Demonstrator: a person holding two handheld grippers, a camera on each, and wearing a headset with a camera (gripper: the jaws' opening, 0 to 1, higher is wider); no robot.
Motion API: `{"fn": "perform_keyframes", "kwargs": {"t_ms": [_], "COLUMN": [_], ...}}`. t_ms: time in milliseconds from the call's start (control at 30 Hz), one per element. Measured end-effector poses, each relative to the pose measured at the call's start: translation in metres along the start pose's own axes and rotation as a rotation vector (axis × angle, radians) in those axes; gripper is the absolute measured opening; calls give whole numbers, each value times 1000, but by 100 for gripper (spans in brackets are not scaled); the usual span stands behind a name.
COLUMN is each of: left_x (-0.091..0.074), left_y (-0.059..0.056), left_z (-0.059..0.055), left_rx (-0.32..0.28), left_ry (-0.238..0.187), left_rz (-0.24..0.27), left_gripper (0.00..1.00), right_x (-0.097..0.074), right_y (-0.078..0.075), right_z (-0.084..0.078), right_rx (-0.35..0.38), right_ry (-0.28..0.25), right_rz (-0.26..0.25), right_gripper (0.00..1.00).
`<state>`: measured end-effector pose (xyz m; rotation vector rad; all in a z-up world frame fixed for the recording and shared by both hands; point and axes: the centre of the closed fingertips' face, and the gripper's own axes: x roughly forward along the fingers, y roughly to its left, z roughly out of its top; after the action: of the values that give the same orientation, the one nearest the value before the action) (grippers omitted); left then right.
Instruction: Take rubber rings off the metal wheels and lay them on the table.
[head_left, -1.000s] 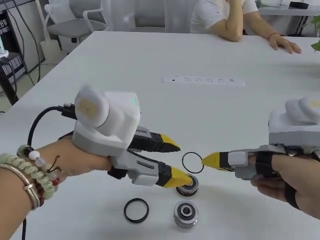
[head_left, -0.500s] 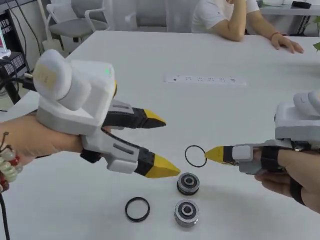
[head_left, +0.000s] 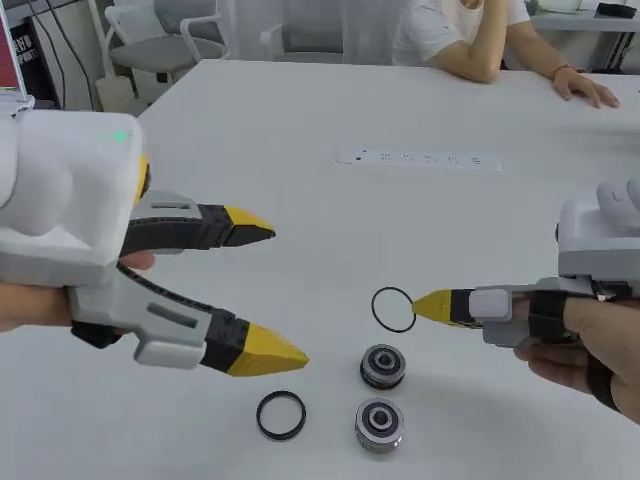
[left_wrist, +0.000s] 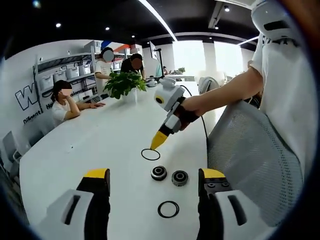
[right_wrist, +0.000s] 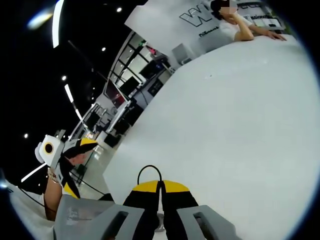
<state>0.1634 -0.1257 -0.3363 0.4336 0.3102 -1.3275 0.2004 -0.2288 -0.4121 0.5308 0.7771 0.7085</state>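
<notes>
Right hand-held gripper (head_left: 422, 306) pinches rubber ring (head_left: 392, 310) above table (head_left: 300, 150); left hand-held gripper (head_left: 285, 294) gapes wide; metal wheels (head_left: 383, 366) by near edge.

Left gripper (head_left: 285, 294) and right gripper (head_left: 420, 305) match: white-grey bodies, black jaws, yellow tips. Upper thin black rubber ring (head_left: 392, 309) and lower thin black rubber ring (head_left: 281, 415), plain white table (head_left: 300, 150). Far silvery metal wheel (head_left: 383, 365) and near silvery metal wheel (head_left: 379, 421): hubs look dark, I think.
</notes>
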Motion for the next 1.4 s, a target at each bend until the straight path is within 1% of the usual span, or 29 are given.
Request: {"fn": "perform_keyframes", "kwargs": {"t_ms": [233,400,500,600,667,733,833,900,1067,1300,1400], "left_x": [-12,-26,-32,-39,-41,-41,-42,-42,-42,-39,-38], "left_y": [-6,-6,-7,-6,-5,-7,-11,-13,-16,-20,-22], "left_z": [-7,-13,-16,-22,-26,-29,-37,-42,-53,-64,-67], "left_rx": [-14,-48,-65,-90,-109,-121,-142,-166,-204,-249,-257], "left_ry": [1,-11,-17,-16,-23,-22,-14,-16,-6,5,11], "left_rz": [49,97,111,144,163,168,169,172,184,187,187], "left_gripper": [72,74,76,78,82,85,86,87,92,99,99], "right_x": [0,-1,-1,-2,-2,-3,-3,-4,-5,-7,-8], "right_y": [4,9,11,13,15,15,17,18,20,27,29], "right_z": [0,1,2,3,4,5,6,6,8,11,12], "right_rx": [-12,-21,-28,-33,-36,-37,-41,-43,-48,-57,-62], "right_ry": [2,0,-1,-4,-6,-9,-12,-14,-20,-33,-38], "right_rz": [9,20,24,30,34,36,40,42,46,58,62], "right_gripper": [0,0,0,0,0,0,0,0,0,0,0]}}
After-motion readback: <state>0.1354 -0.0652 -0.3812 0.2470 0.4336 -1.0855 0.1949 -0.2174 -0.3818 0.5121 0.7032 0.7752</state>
